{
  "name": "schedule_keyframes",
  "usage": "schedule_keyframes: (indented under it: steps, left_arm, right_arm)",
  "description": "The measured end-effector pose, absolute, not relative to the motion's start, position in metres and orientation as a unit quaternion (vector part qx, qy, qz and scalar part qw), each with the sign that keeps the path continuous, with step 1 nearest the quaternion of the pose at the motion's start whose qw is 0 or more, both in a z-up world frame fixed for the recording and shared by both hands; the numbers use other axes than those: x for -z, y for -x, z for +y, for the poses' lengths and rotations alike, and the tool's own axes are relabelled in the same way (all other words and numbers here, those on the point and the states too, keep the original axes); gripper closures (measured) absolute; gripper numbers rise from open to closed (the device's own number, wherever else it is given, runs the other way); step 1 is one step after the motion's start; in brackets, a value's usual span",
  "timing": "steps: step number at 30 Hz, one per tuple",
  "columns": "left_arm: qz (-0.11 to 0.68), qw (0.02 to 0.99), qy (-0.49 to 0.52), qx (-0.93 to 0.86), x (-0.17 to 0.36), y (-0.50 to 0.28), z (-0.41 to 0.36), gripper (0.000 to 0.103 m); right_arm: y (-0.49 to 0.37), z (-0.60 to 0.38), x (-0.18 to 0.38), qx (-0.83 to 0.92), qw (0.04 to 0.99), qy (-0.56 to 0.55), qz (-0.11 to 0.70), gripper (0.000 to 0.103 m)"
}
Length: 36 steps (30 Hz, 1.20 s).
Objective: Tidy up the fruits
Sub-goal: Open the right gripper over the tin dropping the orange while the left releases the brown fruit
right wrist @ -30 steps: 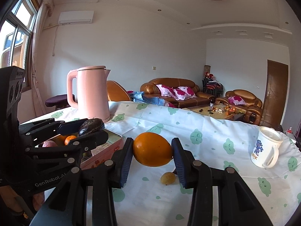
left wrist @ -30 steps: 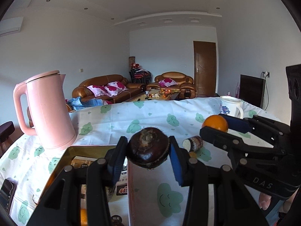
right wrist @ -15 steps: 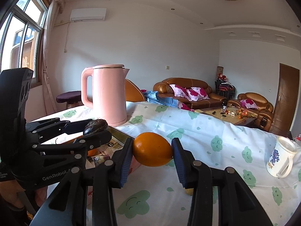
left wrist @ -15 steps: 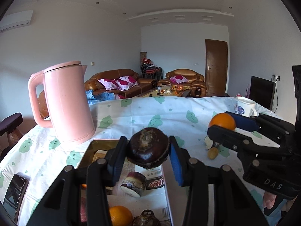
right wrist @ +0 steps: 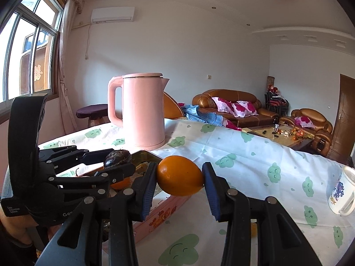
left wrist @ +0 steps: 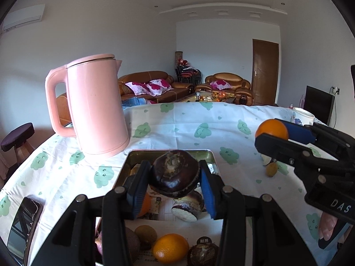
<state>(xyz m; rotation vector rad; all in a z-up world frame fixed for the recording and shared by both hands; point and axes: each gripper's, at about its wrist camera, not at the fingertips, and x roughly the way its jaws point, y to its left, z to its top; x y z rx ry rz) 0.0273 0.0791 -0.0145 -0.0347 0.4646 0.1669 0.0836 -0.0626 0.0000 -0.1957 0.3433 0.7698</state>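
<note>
A dark, flattened-round fruit [left wrist: 175,174] with a rough, dull purple-brown skin and a pale scarred crown is held clamped between the blue pads of the left gripper [left wrist: 175,184], above the open tin tray [left wrist: 168,153] on the table. A smooth, glossy orange [right wrist: 180,175] is pinched at its widest girth between the pads of the right gripper [right wrist: 180,178], just beside the tray's pink outer wall. Both fruits are judged to be light and fairly firm; the orange's waxy, rounded skin is likely to slip or roll if it is squeezed off-centre, so a hold across the middle is preferred, as it is now. The dark fruit appears harder-shelled and coarser, so grip is expected to be surer, though its squat shape favours a hold on the flat flanks rather than on crown and base. Neither is thought fragile, but bruising of the orange could follow from a hard drop into metal. Within the tray, a second orange [left wrist: 169,247], a fuzzy brown kiwi-like fruit [left wrist: 145,235], another dark fruit [left wrist: 203,253] and a cut one with a pale face [left wrist: 187,205] are seen lying on printed paper. On the cloud-printed white cloth [left wrist: 188,130] a small yellowish fruit [left wrist: 271,169] is left outside the tray. A matte pink kettle [left wrist: 95,108] stands upright just behind the tray, and a white mug [right wrist: 341,196] well to the right.
</note>
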Motion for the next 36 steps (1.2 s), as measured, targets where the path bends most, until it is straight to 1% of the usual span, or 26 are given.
schedule_keyframes:
  steps: [26,33,36]
  left_arm:
    - [0.274,0.956,0.052,-0.093,0.033,-0.033,0.120,0.057]
    - [0.288,0.952,0.054,-0.086,0.037,-0.035,0.121,0.057]
    - [0.288,0.952,0.053,-0.091,0.037,-0.034,0.121,0.057]
  right_arm:
    - [-0.086,-0.004,0.032,-0.416,0.872,0.138,0.219,0.059]
    - [-0.087,0.004,0.042,-0.424,0.859,0.153,0.242,0.059]
    - [-0.094,0.005,0.045,-0.437,0.847,0.145,0.266,0.059]
